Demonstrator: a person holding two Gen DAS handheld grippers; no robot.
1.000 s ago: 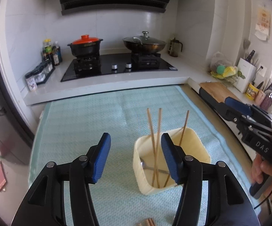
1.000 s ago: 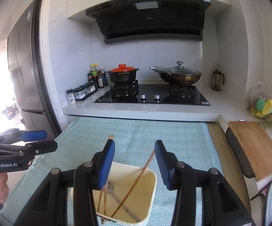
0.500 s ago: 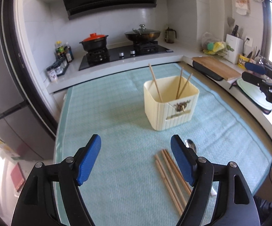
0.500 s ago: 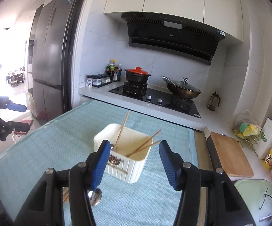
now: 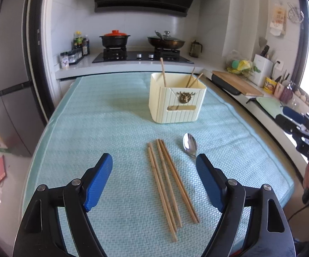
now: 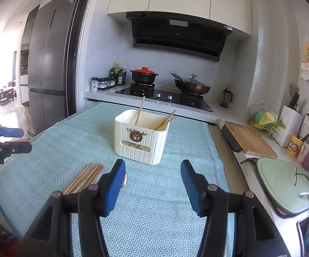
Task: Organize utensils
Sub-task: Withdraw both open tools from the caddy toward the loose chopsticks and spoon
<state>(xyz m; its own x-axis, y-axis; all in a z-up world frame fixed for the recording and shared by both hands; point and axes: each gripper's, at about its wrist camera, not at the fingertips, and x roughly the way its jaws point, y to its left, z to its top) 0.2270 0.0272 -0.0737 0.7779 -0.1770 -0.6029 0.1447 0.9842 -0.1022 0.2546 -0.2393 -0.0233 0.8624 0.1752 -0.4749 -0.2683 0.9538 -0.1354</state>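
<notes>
With both the left gripper (image 5: 154, 175) and right gripper (image 6: 153, 182) wide and empty, a pinch on the touching chopsticks (image 5: 169, 184) risks lifting several or nudging the near spoon (image 5: 190, 144).

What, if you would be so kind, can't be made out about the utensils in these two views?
- Spoon: left wrist view, the handle is hidden behind that gripper's right finger; right wrist view, only a sliver shows beside the finger.
- Loose chopsticks: right wrist view, near ends hidden behind the right gripper.
- Cream holder: its walls hide the contents below the rim in both views.
</notes>
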